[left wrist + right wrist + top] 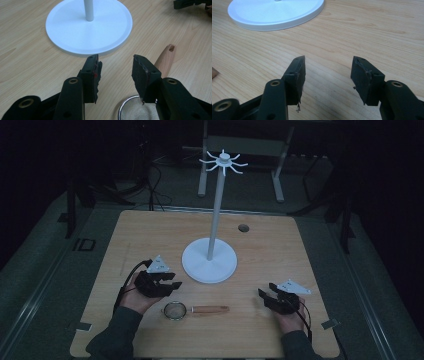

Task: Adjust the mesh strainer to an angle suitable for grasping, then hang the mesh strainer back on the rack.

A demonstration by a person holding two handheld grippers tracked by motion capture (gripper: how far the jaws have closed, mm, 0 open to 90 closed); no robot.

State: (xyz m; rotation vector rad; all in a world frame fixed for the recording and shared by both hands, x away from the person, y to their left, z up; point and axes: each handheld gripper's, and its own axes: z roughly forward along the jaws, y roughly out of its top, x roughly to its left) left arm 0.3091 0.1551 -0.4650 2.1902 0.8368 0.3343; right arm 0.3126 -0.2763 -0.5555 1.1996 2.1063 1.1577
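Note:
A small mesh strainer [175, 310] with a wooden handle [210, 309] lies near the table's front edge. A white stand [209, 262] with a tall pole and a ring of hooks [223, 162] on top rises at the table's middle. My left gripper [173, 284] rests just left of the strainer, open and holding nothing; its own view shows the mesh bowl [138, 111] below the jaws and the handle [165, 59] beyond the right jaw. To the right of the handle my right gripper [261, 293] sits open over bare wood [352, 32].
The wooden table [150, 235] has a small round hole [243, 228] at the back right. The stand's round base [87, 27] lies just ahead of the left gripper. Dark floor and table legs lie behind the table.

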